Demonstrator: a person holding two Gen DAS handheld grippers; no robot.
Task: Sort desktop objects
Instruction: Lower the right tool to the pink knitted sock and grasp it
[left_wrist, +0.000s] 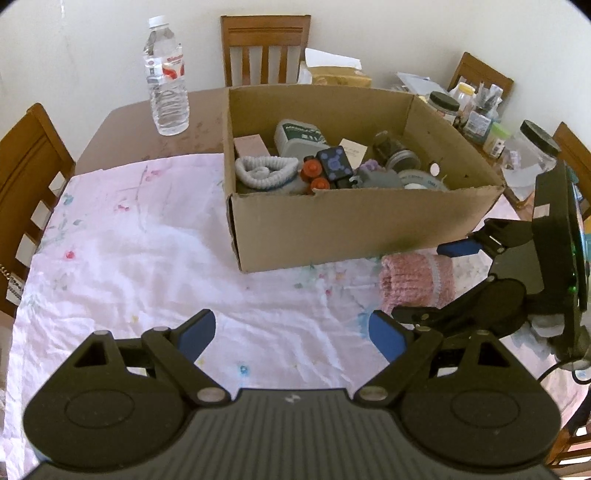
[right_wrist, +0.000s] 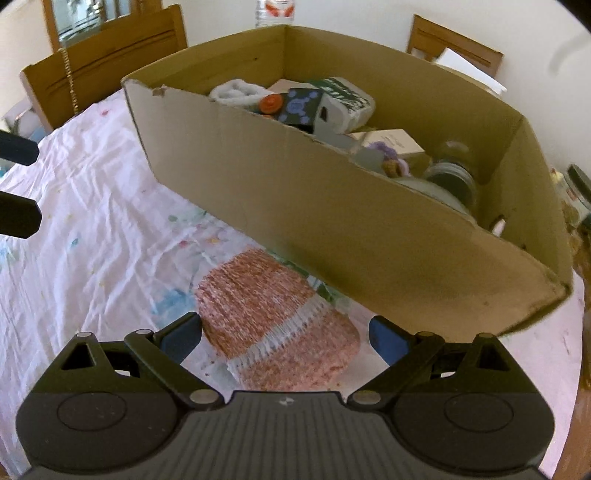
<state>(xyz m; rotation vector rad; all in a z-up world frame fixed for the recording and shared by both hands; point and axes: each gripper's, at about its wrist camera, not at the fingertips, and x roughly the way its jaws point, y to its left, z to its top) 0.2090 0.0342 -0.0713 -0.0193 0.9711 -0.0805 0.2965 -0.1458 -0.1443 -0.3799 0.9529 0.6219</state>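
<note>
Right gripper (right_wrist: 284, 339) is held spread over the pink cloth (right_wrist: 277, 321) at lower centre, nothing pinched — left gripper (left_wrist: 291, 336) likewise spread, empty. The box (right_wrist: 295, 206) is already well filled; the cloth is judged the last item left on the table.

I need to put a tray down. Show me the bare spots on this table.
Widest free patch: the floral cloth left of the cardboard box, running from the left gripper back toward the water bottle. Bare brown tabletop lies between bottle and box. Crowded: the pink knitted piece before the box, under the right gripper; jars behind.
</note>
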